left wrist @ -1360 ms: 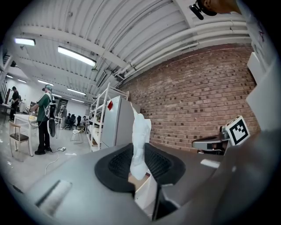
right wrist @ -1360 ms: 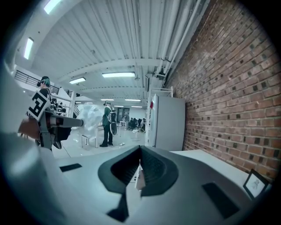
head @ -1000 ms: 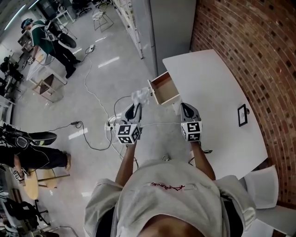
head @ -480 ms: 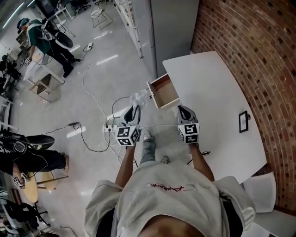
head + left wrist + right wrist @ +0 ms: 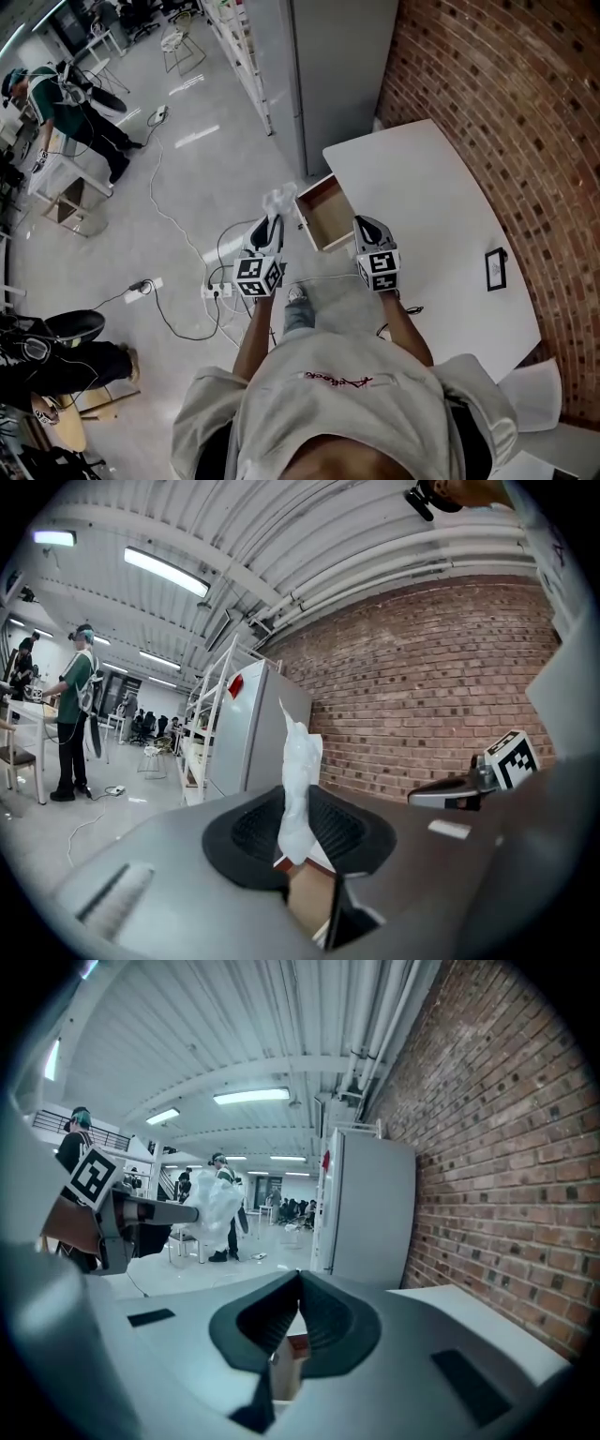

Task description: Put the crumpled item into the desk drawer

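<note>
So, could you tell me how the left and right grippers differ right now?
The left gripper is clamped on the crumpled white item; the right gripper has its jaws together on nothing. The left gripper is over the floor left of the open drawer; the right gripper is at the drawer's right, by the desk. Both point forward.

Overhead view. A person in a grey shirt [image 5: 337,394] holds out two grippers. The left gripper [image 5: 272,221] carries a crumpled white item [image 5: 279,199] at its tip, just left of the open drawer [image 5: 325,217] of a white desk [image 5: 431,206]. The right gripper [image 5: 362,225] is just right of the drawer, at the desk's edge. A small black frame [image 5: 495,268] sits on the desk, near the brick wall [image 5: 506,103]. Cables and a power strip [image 5: 217,290] lie on the floor.
</note>
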A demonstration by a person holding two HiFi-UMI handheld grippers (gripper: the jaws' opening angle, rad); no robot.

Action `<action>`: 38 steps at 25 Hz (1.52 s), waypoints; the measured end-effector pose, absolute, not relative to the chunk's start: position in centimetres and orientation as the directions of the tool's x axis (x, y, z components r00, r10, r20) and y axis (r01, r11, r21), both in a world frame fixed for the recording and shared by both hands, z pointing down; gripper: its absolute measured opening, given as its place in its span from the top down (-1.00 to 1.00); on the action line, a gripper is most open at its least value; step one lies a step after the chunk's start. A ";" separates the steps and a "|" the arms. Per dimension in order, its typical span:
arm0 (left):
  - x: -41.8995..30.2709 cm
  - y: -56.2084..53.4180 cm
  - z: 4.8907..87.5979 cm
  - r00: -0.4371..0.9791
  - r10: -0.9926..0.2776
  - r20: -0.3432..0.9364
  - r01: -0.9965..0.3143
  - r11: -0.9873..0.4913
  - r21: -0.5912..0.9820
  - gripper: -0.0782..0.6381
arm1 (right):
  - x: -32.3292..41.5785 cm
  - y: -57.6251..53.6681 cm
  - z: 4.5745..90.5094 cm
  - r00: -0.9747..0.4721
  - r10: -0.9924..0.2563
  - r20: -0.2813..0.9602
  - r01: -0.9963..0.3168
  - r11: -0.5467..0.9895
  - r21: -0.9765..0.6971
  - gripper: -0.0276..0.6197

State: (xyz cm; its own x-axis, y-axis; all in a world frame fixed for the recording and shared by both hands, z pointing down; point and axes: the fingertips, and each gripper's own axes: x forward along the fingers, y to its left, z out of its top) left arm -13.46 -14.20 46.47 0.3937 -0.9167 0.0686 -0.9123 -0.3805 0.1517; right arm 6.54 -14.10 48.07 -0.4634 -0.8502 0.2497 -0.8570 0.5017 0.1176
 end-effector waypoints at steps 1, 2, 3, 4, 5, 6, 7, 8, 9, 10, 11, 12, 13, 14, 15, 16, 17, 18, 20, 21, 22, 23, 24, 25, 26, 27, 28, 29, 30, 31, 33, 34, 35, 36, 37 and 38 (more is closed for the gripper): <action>-13.8 -15.5 46.4 0.400 -0.914 0.069 -0.909 -0.386 0.154 0.54 | 6.2 -15.3 47.9 -0.458 -0.853 0.250 -0.860 0.496 0.118 0.88; -14.2 -16.8 46.3 0.406 -0.911 0.070 -0.907 -0.392 0.156 0.55 | 5.8 -16.5 47.7 -0.453 -0.856 0.250 -0.863 0.491 0.119 0.88; -14.5 -18.0 46.2 0.413 -0.908 0.071 -0.904 -0.399 0.157 0.55 | 5.4 -17.6 47.5 -0.447 -0.859 0.249 -0.866 0.486 0.121 0.88; -14.9 -19.3 46.0 0.420 -0.905 0.070 -0.900 -0.405 0.157 0.55 | 5.1 -18.8 47.3 -0.441 -0.862 0.248 -0.869 0.480 0.122 0.88; -15.2 -20.6 45.8 0.426 -0.902 0.069 -0.897 -0.412 0.158 0.55 | 4.8 -19.9 47.0 -0.435 -0.866 0.247 -0.872 0.473 0.123 0.88; -15.5 -21.9 45.6 0.432 -0.899 0.066 -0.895 -0.418 0.158 0.55 | 4.4 -21.0 46.8 -0.429 -0.870 0.244 -0.876 0.467 0.125 0.88; -15.9 -23.1 45.4 0.438 -0.897 0.064 -0.892 -0.424 0.157 0.55 | 4.1 -22.1 46.6 -0.423 -0.873 0.242 -0.879 0.461 0.125 0.88; -16.2 -24.3 45.1 0.444 -0.894 0.061 -0.889 -0.431 0.155 0.55 | 3.7 -23.1 46.4 -0.418 -0.876 0.240 -0.882 0.455 0.126 0.88; -16.5 -25.5 44.9 0.451 -0.890 0.059 -0.886 -0.439 0.153 0.55 | 3.4 -24.2 46.2 -0.411 -0.880 0.236 -0.885 0.447 0.126 0.88; -16.8 -26.7 44.6 0.460 -0.886 0.056 -0.881 -0.448 0.151 0.55 | 3.1 -25.3 46.1 -0.404 -0.885 0.232 -0.890 0.439 0.127 0.88; -17.1 -27.9 44.5 0.468 -0.882 0.053 -0.877 -0.457 0.148 0.55 | 2.8 -26.4 45.9 -0.395 -0.890 0.228 -0.894 0.430 0.128 0.88; -17.4 -29.1 44.3 0.477 -0.878 0.052 -0.873 -0.466 0.146 0.55 | 2.5 -27.4 45.7 -0.387 -0.894 0.225 -0.898 0.421 0.129 0.88; -17.7 -30.2 44.2 0.483 -0.874 0.051 -0.870 -0.473 0.143 0.55 | 2.1 -28.4 45.6 -0.380 -0.898 0.222 -0.901 0.414 0.130 0.88; -18.1 -31.3 44.1 0.489 -0.871 0.052 -0.867 -0.478 0.142 0.55 | 1.7 -29.4 45.4 -0.374 -0.901 0.219 -0.904 0.407 0.130 0.88; -18.5 -32.2 44.1 0.494 -0.868 0.053 -0.864 -0.483 0.141 0.55 | 1.3 -30.2 45.3 -0.368 -0.904 0.218 -0.907 0.401 0.130 0.88; -18.8 -33.0 44.0 0.500 -0.864 0.056 -0.861 -0.489 0.142 0.55 | 1.0 -31.0 45.3 -0.363 -0.906 0.219 -0.910 0.395 0.129 0.88; -19.1 -33.7 44.1 0.506 -0.860 0.059 -0.857 -0.494 0.144 0.55 | 0.8 -31.6 45.3 -0.357 -0.907 0.222 -0.912 0.390 0.127 0.88; -19.3 -34.3 44.2 0.513 -0.856 0.064 -0.853 -0.500 0.147 0.55 | 0.6 -32.1 45.3 -0.350 -0.909 0.225 -0.915 0.384 0.126 0.88; -19.4 -35.4 44.5 0.528 -0.846 0.073 -0.844 -0.513 0.152 0.55 | 0.5 -33.0 45.5 -0.337 -0.913 0.229 -0.921 0.370 0.124 0.88; -19.5 -35.9 44.7 0.536 -0.840 0.078 -0.840 -0.522 0.152 0.55 | 0.4 -33.3 45.6 -0.331 -0.915 0.230 -0.923 0.365 0.124 0.88; -19.5 -36.5 45.0 0.545 -0.835 0.083 -0.835 -0.530 0.150 0.55 | 0.3 -33.7 45.6 -0.326 -0.917 0.230 -0.924 0.360 0.125 0.88; -19.4 -37.0 45.2 0.552 -0.829 0.089 -0.831 -0.537 0.148 0.55 | 0.2 -34.0 45.8 -0.324 -0.918 0.231 -0.925 0.358 0.125 0.88; -19.3 -37.4 45.6 0.557 -0.825 0.097 -0.828 -0.541 0.147 0.55 | 0.2 -34.2 46.0 -0.323 -0.917 0.235 -0.926 0.358 0.124 0.88; -19.2 -37.6 46.1 0.560 -0.822 0.106 -0.826 -0.544 0.149 0.55 | 0.2 -34.2 46.4 -0.323 -0.915 0.243 -0.925 0.359 0.122 0.88; -18.9 -37.6 46.8 0.563 -0.818 0.118 -0.824 -0.545 0.154 0.55 | 0.4 -33.9 47.1 -0.323 -0.911 0.255 -0.925 0.360 0.117 0.88; -18.5 -37.4 47.5 0.566 -0.814 0.129 -0.822 -0.547 0.160 0.55 | 0.7 -33.6 47.8 -0.321 -0.908 0.270 -0.926 0.361 0.111 0.88; -18.0 -37.4 48.1 0.570 -0.810 0.139 -0.820 -0.548 0.167 0.55 | 1.1 -33.4 48.6 -0.320 -0.903 0.285 -0.926 0.361 0.105 0.88; -17.5 -37.4 48.6 0.572 -0.807 0.148 -0.818 -0.548 0.172 0.55 | 1.6 -33.4 49.2 -0.320 -0.899 0.298 -0.927 0.363 0.100 0.88; -17.1 -37.3 49.1 0.572 -0.805 0.158 -0.818 -0.547 0.177 0.55 | 2.0 -33.4 49.8 -0.323 -0.894 0.309 -0.926 0.367 0.094 0.88; -16.7 -37.2 49.5 0.570 -0.804 0.169 -0.820 -0.544 0.181 0.55 | 2.3 -33.4 50.2 -0.329 -0.889 0.318 -0.924 0.372 0.086 0.88; -16.0 -36.8 50.2 0.561 -0.805 0.192 -0.826 -0.531 0.190 0.55 | 2.8 -33.1 50.8 -0.344 -0.878 0.331 -0.920 0.386 0.068 0.88; -15.7 -36.6 50.5 0.555 -0.807 0.201 -0.830 -0.522 0.195 0.55 | 3.0 -33.0 50.9 -0.354 -0.874 0.333 -0.917 0.395 0.061 0.88; -15.5 -36.5 50.6 0.547 -0.811 0.208 -0.835 -0.513 0.198 0.55 | 3.1 -33.1 50.8 -0.366 -0.870 0.331 -0.912 0.405 0.055 0.88; -15.3 -36.6 50.7 0.539 -0.815 0.212 -0.840 -0.504 0.199 0.55 | 3.2 -33.3 50.7 -0.380 -0.866 0.327 -0.907 0.418 0.052 0.88; -15.0 -36.7 50.8 0.532 -0.819 0.215 -0.845 -0.496 0.198 0.55 | 3.4 -33.7 50.6 -0.393 -0.862 0.320 -0.901 0.430 0.051 0.88; -14.6 -36.8 50.9 0.526 -0.823 0.216 -0.849 -0.492 0.194 0.55 | 3.6 -34.1 50.6 -0.405 -0.859 0.313 -0.896 0.441 0.050 0.88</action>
